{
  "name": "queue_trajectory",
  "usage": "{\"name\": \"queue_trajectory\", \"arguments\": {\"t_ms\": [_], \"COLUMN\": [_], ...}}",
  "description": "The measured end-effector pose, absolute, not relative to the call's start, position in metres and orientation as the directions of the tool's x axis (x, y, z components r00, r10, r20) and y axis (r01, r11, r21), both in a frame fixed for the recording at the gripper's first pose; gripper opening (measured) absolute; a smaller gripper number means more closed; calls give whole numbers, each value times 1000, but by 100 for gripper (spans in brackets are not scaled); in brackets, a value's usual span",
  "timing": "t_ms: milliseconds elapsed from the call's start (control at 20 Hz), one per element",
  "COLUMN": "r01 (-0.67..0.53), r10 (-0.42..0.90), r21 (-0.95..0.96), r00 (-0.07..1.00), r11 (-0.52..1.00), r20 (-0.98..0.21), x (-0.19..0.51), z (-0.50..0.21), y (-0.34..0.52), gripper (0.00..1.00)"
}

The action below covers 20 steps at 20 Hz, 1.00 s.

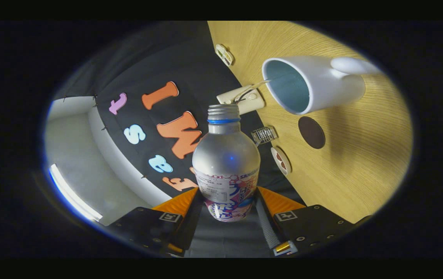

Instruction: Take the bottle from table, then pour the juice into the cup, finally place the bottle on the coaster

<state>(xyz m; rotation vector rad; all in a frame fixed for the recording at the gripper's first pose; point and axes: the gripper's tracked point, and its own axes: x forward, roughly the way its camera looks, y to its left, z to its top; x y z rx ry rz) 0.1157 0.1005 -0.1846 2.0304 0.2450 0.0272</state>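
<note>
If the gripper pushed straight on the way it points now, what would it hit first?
The gripper is shut on the bottle, so the bottle's open neck leads. Beyond it lies the cream power strip at the table's edge, probably first; the white cup sits off to one side. Depth is unclear.

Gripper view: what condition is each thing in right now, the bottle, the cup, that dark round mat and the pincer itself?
Bottle: cap off, held between the fingers, tipped sideways relative to the table, mouth short of the cup.
Cup: standing on the wooden table, no juice visible inside.
Coaster: flat on the table beside the cup, nothing on it.
Gripper: both fingers pressed on the bottle's lower body.
</note>
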Motion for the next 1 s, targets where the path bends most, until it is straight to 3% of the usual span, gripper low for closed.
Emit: {"name": "queue_trajectory", "arguments": {"t_ms": [1000], "r01": [150], "r10": [176], "r21": [848], "r00": [982], "r11": [-509], "r20": [-68], "x": [125], "z": [-174], "y": [104], "gripper": [73]}}
